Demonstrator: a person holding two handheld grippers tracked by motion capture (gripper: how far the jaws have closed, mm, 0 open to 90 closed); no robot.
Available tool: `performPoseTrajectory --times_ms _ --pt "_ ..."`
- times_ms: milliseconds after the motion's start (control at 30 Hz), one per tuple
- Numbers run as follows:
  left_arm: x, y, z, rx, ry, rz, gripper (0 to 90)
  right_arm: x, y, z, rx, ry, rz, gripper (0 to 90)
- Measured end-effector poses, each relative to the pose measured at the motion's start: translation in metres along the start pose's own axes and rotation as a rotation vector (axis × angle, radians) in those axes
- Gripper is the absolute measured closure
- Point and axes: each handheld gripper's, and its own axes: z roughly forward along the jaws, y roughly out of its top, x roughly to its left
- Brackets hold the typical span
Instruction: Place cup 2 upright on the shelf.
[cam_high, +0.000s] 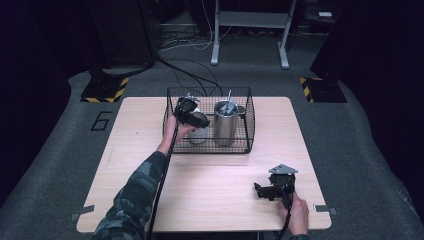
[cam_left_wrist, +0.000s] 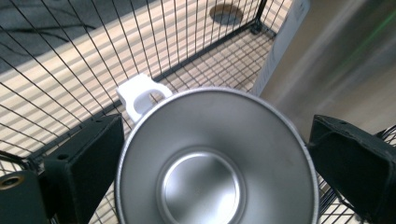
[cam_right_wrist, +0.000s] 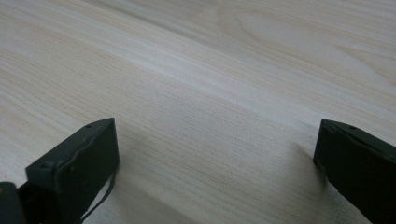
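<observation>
Left claw (cam_high: 192, 116) is inside the wire basket (cam_high: 247, 131), at its left half, held by the person's left hand (cam_high: 176, 128) reaching in over the near wall. In the left gripper view, the two black jaws stand either side of a steel cup (cam_left_wrist: 215, 161) with a white handle (cam_left_wrist: 140, 95). The cup's open mouth faces the camera, the handle is on the far-left side of the rim. Left jaw looks to be touching or just off the cup wall; right jaw is just beside the rim, a thin gap visible. Claw is spread around the cup, not clenched on it – contact on the left side can't be confirmed.

The cup stands on the basket's mesh floor, left part, seen as a pale shape under the claw in the high view (cam_high: 198, 134). Immediately to its right, a taller steel canister (cam_high: 226, 121) stands upright, approx. mid-basket; its brushed wall fills the upper right of the left gripper view (cam_left_wrist: 336, 60).

The basket sits on the far centre of the wooden bench (cam_high: 150, 165).

Right claw (cam_high: 260, 191) rests low at the near-right corner of the bench, in the right hand (cam_high: 296, 214), well apart from the basket. Jaws wide apart – released, nothing between them but bare wood (cam_right_wrist: 210, 116).
</observation>
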Motion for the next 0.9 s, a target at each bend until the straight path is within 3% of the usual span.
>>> performPoseTrajectory --times_ms 200,500,900 --pt "0.001 0.000 -0.009 -0.007 -0.017 -0.010 1.9 0.000 0.000 0.000 0.002 0.000 -0.004 0.0" --pt "-0.007 0.004 -0.034 -0.079 -0.043 0.002 0.3 0.000 0.000 0.000 0.002 -0.001 -0.006 0.0" --pt "-0.036 0.003 -0.071 -0.127 -0.034 0.085 0.3 0.000 0.000 0.000 0.002 -0.001 -0.006 0.0"
